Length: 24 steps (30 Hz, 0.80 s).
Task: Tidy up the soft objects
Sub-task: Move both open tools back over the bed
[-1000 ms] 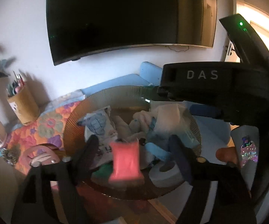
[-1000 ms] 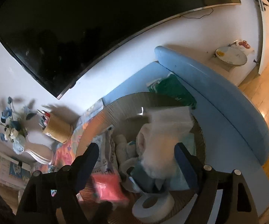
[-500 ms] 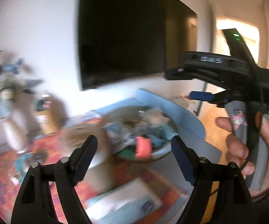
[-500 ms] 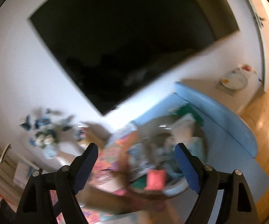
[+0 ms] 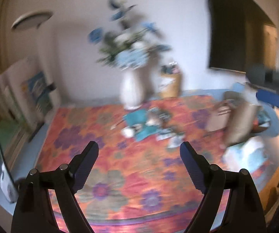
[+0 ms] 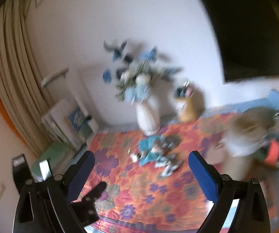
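Blur smeared both of my wrist views, so fine detail was lost. My left gripper [image 5: 139,155] hung over the flowered orange cloth [image 5: 139,184] with its jaws spread wide and nothing between them; my right gripper [image 6: 141,163] was spread the same way and just as empty.

In the left wrist view a small heap of soft objects [image 5: 149,124], teal and pale pieces I could not tell apart, lay on the cloth at about twelve o'clock from the fingertips. A white vase of blue flowers [image 5: 133,81] stood beyond it at twelve, with a tan pen cup [image 5: 170,85] just beside it at one o'clock. At three o'clock sat the woven basket [image 5: 238,120], tilted in the blur, and a dark screen [image 5: 236,29] filled the wall at two.

In the right wrist view the same heap lay at twelve o'clock, near the foot of the vase. The basket sat at three o'clock, holding more soft things, among them a coral-red piece [image 6: 273,153]. Part of my left gripper showed at seven o'clock, low over the cloth.
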Motion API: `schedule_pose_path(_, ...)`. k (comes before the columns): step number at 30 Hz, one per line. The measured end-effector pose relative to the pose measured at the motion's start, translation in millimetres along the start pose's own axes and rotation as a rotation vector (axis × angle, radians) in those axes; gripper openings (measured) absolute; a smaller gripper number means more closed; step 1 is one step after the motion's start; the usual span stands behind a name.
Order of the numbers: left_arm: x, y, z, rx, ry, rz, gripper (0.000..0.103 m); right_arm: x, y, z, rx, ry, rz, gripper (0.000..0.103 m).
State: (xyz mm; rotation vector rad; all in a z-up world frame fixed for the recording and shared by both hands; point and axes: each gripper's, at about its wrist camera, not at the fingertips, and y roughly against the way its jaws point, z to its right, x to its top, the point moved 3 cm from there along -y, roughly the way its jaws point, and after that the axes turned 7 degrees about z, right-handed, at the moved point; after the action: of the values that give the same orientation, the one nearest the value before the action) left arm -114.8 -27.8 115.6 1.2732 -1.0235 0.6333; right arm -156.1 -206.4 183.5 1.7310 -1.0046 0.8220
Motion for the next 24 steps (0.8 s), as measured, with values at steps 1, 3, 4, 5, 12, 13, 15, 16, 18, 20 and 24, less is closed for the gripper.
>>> schedule_pose_path(1, -4, -5, -12, 0.009, 0.014, -0.011, 0.085, -11, -18, -6, -0.016, 0.002, -0.033, 0.097)
schedule_pose_path(3, -14, -18, -31, 0.021, 0.046, -0.030, 0.085, -30, -51, -11, -0.063, -0.009, -0.076, 0.097)
schedule_pose_path(4, -20, -27, -40, 0.018, 0.063, -0.040, 0.085, -39, -66, -10, -0.084, -0.019, -0.099, 0.097)
schedule_pose_path(5, -25, -33, -43, 0.013, 0.066, -0.048, 0.085, -51, -85, -6, -0.111, -0.038, -0.135, 0.097)
schedule_pose_path(12, -53, -68, -58, -0.025, 0.047, -0.066, 0.085, -97, -148, 39, -0.216, -0.144, -0.229, 0.097)
schedule_pose_path(13, -56, -76, -60, -0.029, 0.050, -0.075, 0.085, -101, -154, 45, -0.237, -0.138, -0.233, 0.097)
schedule_pose_path(15, -60, -88, -64, -0.042, 0.068, -0.086, 0.085, -108, -160, 52, -0.283, -0.116, -0.251, 0.097)
schedule_pose_path(16, -62, -95, -66, -0.054, 0.094, -0.094, 0.085, -112, -162, 56, -0.299, -0.109, -0.256, 0.097)
schedule_pose_path(18, -64, -103, -69, -0.069, 0.129, -0.104, 0.085, -118, -161, 63, -0.318, -0.097, -0.253, 0.097)
schedule_pose_path(20, -66, -111, -69, -0.074, 0.147, -0.113, 0.085, -119, -159, 74, -0.320, -0.132, -0.254, 0.097)
schedule_pose_path(24, -72, -120, -70, -0.085, 0.152, -0.162, 0.085, -118, -157, 86, -0.311, -0.193, -0.248, 0.097)
